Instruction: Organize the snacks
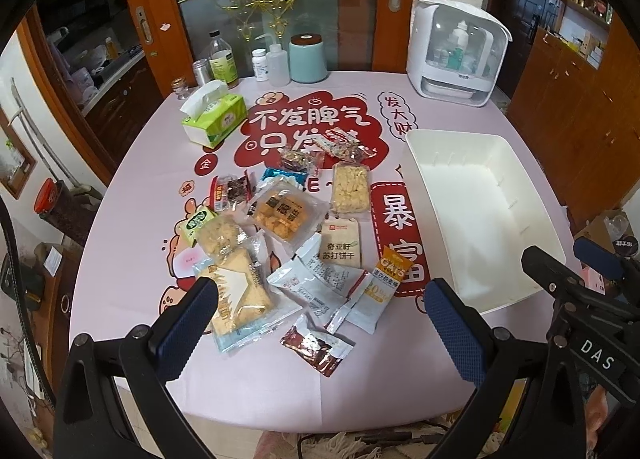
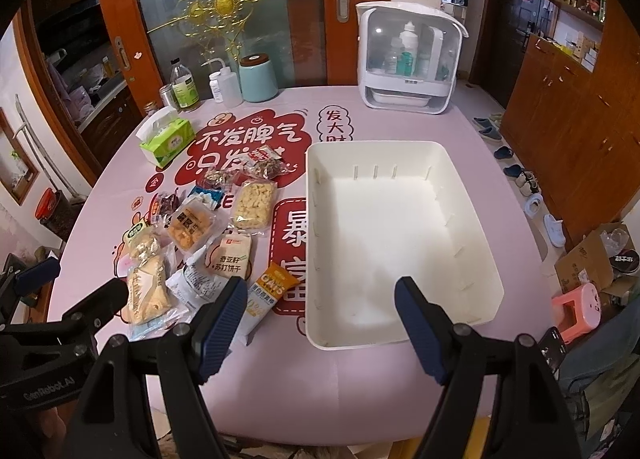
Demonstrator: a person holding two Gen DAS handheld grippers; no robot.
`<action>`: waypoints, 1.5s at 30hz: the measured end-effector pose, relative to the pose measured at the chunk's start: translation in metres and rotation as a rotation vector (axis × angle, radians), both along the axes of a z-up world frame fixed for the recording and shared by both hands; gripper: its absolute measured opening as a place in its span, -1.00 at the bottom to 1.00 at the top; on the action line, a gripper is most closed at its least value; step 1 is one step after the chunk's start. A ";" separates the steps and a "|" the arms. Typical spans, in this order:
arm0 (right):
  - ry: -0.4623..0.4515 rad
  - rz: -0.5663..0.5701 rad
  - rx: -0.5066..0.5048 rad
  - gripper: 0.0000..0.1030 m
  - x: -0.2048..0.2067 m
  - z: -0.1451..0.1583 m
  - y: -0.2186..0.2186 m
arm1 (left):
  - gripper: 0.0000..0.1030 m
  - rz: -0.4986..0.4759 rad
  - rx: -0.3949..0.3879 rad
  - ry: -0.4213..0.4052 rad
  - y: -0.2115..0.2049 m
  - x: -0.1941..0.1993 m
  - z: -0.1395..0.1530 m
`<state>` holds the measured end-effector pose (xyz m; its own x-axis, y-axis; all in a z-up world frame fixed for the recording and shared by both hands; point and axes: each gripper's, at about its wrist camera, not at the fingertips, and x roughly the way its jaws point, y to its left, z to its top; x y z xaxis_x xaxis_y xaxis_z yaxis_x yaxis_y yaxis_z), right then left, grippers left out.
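Hovering with fingers wide, the left hand-held gripper (image 1: 320, 323) hangs above crinkly plastic snack packets (image 1: 288, 243) scattered left of the smooth white rectangular bin (image 2: 472, 315); the right hand-held gripper (image 2: 320, 323), likewise wide, hovers at the bin's near edge, whose long axis runs away across the pink bench (image 2: 320, 387).

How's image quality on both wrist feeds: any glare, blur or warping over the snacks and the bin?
Left wrist view: sharp, fisheye bends the pink table edge; slight sheen on the clear-wrapped snack packets. Right wrist view: white rectangular plastic bin floor looks washed out, dark vignette in corners, snacks legible.
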<state>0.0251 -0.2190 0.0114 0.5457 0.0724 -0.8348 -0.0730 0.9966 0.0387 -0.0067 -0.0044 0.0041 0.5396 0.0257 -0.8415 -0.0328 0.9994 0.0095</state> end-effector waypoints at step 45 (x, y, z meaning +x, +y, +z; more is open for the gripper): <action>0.076 0.367 -0.213 0.49 0.039 -0.139 0.194 | 0.98 -0.061 -0.265 0.491 0.185 0.094 -0.199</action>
